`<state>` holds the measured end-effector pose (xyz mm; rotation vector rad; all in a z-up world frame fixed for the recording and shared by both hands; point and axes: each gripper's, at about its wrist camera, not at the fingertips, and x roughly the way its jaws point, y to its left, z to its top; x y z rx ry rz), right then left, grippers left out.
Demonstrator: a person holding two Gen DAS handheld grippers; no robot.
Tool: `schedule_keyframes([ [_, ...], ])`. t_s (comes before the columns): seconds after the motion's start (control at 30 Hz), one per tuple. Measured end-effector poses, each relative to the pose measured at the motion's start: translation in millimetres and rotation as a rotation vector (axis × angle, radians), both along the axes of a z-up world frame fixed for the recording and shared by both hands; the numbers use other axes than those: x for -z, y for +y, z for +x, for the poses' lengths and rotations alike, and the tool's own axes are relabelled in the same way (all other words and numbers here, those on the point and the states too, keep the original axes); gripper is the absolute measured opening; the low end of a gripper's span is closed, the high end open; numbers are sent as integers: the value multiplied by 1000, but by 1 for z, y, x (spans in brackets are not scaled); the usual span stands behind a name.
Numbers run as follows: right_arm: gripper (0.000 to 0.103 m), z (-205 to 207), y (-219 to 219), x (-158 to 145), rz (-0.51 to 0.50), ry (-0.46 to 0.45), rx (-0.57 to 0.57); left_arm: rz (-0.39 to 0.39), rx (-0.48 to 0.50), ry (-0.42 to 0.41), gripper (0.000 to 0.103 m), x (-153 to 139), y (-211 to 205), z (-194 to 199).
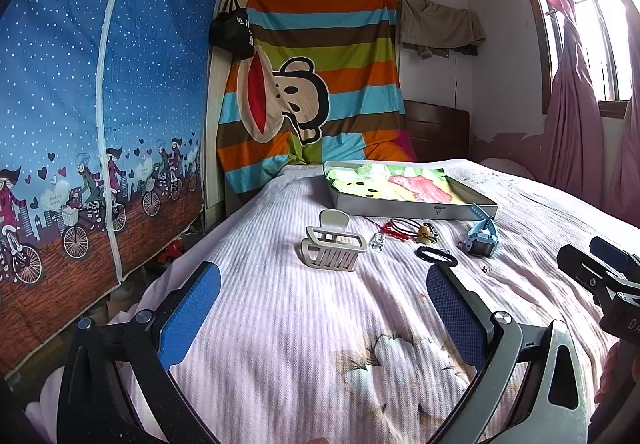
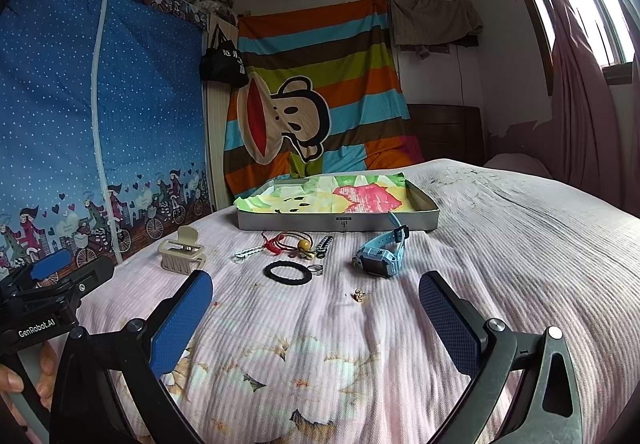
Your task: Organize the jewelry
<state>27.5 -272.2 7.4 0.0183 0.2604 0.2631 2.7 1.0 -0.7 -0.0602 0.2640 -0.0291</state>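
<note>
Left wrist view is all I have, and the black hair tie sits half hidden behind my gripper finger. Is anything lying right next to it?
Observer: Yes. The right wrist view shows a small silver ring at the right edge of the black fabric hair tie.
Operator: And the tiny speck nearer me than the blue watch?
Observer: It is a small gold stud-like piece, lying alone on the pink striped bedspread, apart from the light blue plastic watch.
Operator: Is the right gripper holding anything?
Observer: No. The right gripper is open and holds nothing.
</note>
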Motion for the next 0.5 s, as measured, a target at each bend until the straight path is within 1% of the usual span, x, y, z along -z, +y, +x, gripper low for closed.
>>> schedule_keyframes([
  [0.17,103,1,0,1,-14,-7,15,0,-5,0,101,1,1,0],
  [0.27,103,4,3,3,-49,-13,42,-1,-8,6,101,1,2,1],
  [0.37,103,11,3,2,-54,6,17,-5,-32,14,101,-1,5,2],
  [0.5,103,32,6,-1,-67,74,-37,-29,-25,54,101,-1,11,13],
])
